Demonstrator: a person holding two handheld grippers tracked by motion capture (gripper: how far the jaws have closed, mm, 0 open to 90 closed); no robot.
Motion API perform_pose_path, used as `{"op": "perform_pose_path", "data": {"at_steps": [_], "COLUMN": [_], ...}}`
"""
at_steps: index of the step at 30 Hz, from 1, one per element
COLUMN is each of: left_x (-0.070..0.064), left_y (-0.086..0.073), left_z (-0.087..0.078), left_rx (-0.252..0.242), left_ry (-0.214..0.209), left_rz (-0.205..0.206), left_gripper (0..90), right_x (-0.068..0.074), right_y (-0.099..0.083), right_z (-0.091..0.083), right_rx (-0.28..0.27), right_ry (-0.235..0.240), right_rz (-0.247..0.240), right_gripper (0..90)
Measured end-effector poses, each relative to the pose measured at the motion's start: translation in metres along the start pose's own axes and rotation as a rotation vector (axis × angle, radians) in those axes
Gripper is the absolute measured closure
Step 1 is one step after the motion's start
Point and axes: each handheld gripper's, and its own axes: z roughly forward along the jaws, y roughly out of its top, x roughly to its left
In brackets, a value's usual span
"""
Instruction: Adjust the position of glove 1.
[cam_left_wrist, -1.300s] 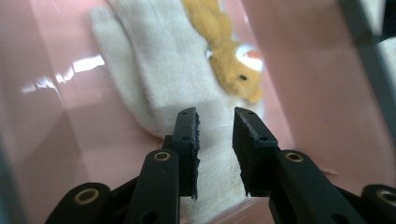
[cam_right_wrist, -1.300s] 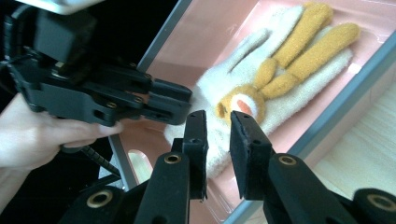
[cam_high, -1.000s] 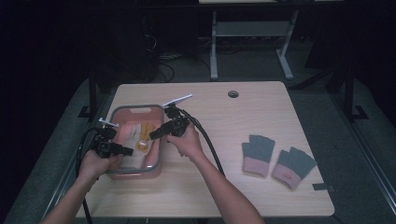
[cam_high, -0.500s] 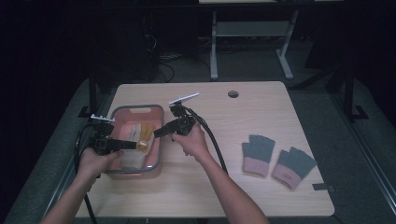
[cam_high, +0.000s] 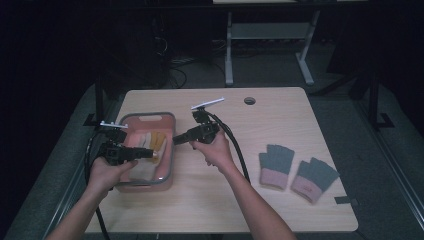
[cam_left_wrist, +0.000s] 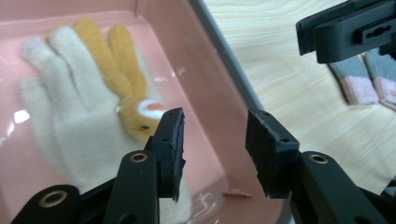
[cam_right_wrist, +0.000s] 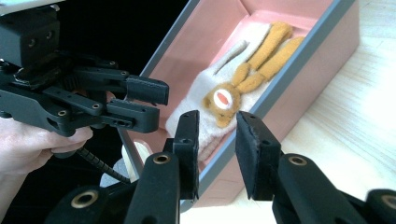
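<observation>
A pink tray (cam_high: 170, 150) with a grey rim sits on the left part of the light wooden table (cam_high: 240, 200), and inside it lies a cream knitted glove (cam_left_wrist: 60, 126) with orange-yellow fingers (cam_left_wrist: 105, 60) and a small orange animal face with a white-and-orange patch (cam_left_wrist: 148, 108) near the palm. In the left gripper view the glove lies flat on the tray floor, fingers spread away from the camera, close beside the tray's inner wall. The left hand-held gripper (cam_left_wrist: 214, 145) hangs over the tray with its jaws apart and nothing between them, one jaw above the glove's cuff side and the other above the tray wall. The right hand-held gripper (cam_right_wrist: 215, 147) is just outside the tray's near wall, its jaws also apart and empty, pointing at the glove. On the right side of the table, well apart from the tray, lies a pair of grey fingerless gloves (cam_high: 295, 170) with pink cuffs, side by side.
</observation>
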Motion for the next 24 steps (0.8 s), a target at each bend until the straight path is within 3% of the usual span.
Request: {"op": "perform_pose_path", "data": {"at_steps": [15,24], "left_x": [-0.017,-0.032], "left_y": [0.008,0.015], "left_z": [0.005,0.012], "left_rx": [-0.021,-0.040], "left_ry": [-0.039,-0.083], "left_rz": [0.022,0.042], "left_gripper": [52.0,47.5], "right_x": [-0.013,-0.020], "right_y": [-0.007,-0.016], "right_z": [-0.025,-0.048], "right_rx": [-0.023,-0.060], "right_ry": [-0.014,-0.016], "right_rz": [0.015,0.028], "right_gripper": [67.2,64.8]}}
